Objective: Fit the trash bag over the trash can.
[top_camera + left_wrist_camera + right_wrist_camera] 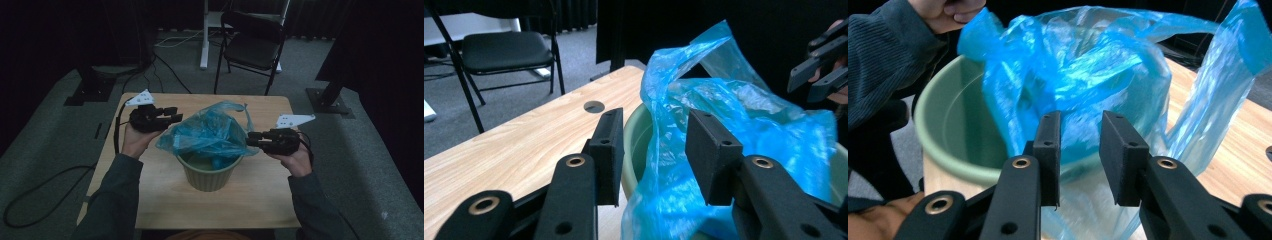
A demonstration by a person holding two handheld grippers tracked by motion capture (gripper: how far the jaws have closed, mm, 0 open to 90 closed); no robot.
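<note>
On the light wooden table (150, 195) stands a green plastic pot (208, 172) holding a crumpled blue plastic bag (210, 131). The left hand-held gripper (654, 155) and right hand-held gripper (1079, 157) flank it, both with jaws apart and empty.

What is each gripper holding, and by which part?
Nothing. The left gripper and right gripper are both open beside the blue bag in the green bucket.

**Dim overhead, brighter close-ups**

Your high view is dark and underexposed: the room's edges fall to near black, and the table (150, 180) looks dull. Your 2 gripper views are brighter. The bag (1088, 65) shows soft glare, and the nearest jaw parts are slightly blurred.
</note>
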